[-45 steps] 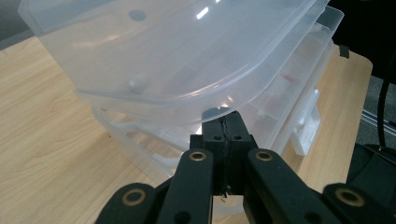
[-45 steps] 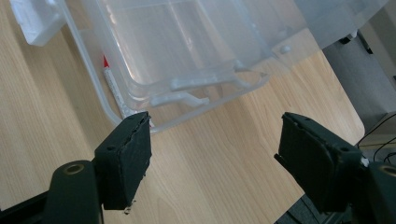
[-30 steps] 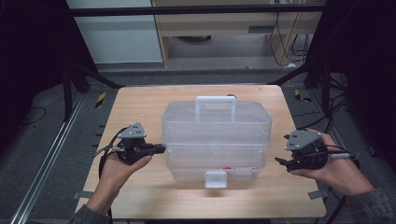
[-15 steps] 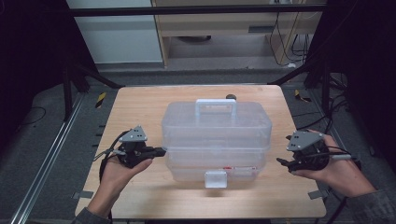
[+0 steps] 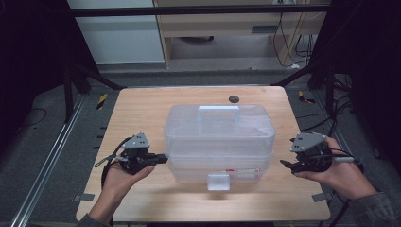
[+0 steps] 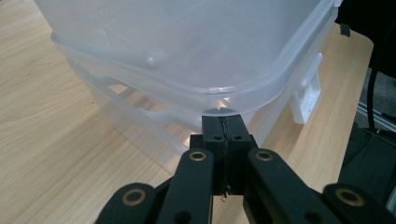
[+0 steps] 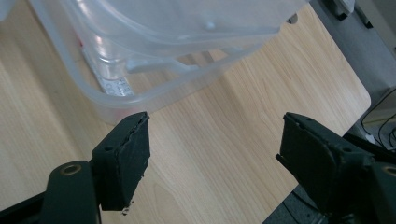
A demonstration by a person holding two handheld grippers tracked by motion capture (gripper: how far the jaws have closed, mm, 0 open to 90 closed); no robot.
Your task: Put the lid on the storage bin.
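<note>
1. One clear plastic box (image 5: 219, 142) with a handled lid, standing mid-bench (image 5: 142, 109) between the two claws, front latch (image 5: 218, 181) facing the person.
2. Just ahead of the left claw (image 6: 223, 122), touching or nearly touching: the box's overhanging lid rim (image 6: 224, 95). Jaws pressed fully together, nothing between them.
3. Ahead and to one side of the right claw (image 7: 212, 140): the box's lower corner (image 7: 116, 105), a little apart from the nearer jaw. Jaws spread wide, empty, bare wood between them.
4. Likely step in hand: closing in on the box ends, probably to lift the lid or steady the box; no grip taken yet.
5. Next move, as judged: left claw tip nudged under the rim, or opened to pinch it; right claw brought inward to the box wall before closing.
6. Left hand (image 5: 120, 177) low at the box's left end, claw pointing inward at the rim; right hand (image 5: 338, 172) off the right end, claw likewise pointing inward, forearms coming up from the near bench edge.
</note>
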